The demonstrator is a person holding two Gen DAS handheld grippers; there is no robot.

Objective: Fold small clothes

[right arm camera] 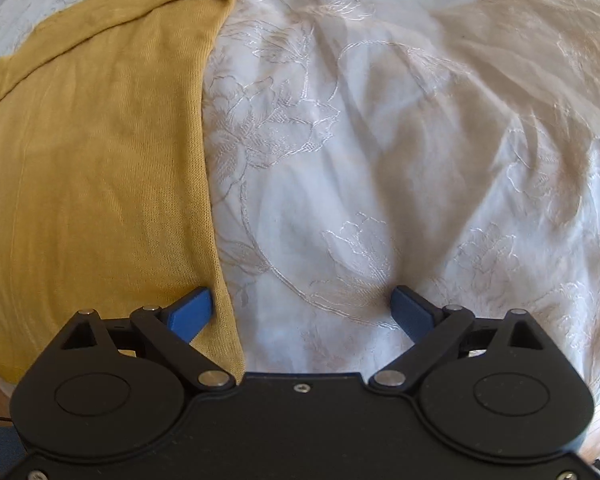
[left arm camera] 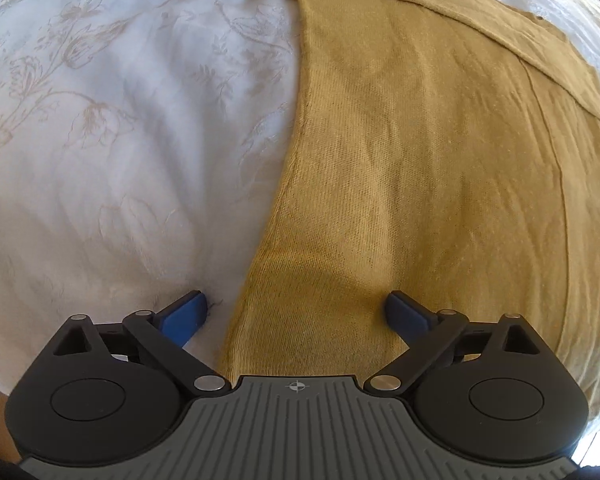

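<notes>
Mustard top [left arm camera: 420,168], soft limp knit, flat on white bedspread [right arm camera: 380,160]
Both claws, left gripper [left arm camera: 296,312] and right gripper [right arm camera: 302,308], released; pinch hem edges at 6 o'clock

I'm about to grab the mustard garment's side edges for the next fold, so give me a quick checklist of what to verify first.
1. Left gripper jaws open, nothing held: ok.
2. Right gripper jaws open, nothing held: ok.
3. Left jaws straddle the mustard garment edge: ok.
4. Right jaws straddle the opposite edge: ok.
5. Garment lying flat on the white embroidered bedspread: ok, minor wrinkles.
6. Fingertips touching the fabric: cannot tell.
</notes>
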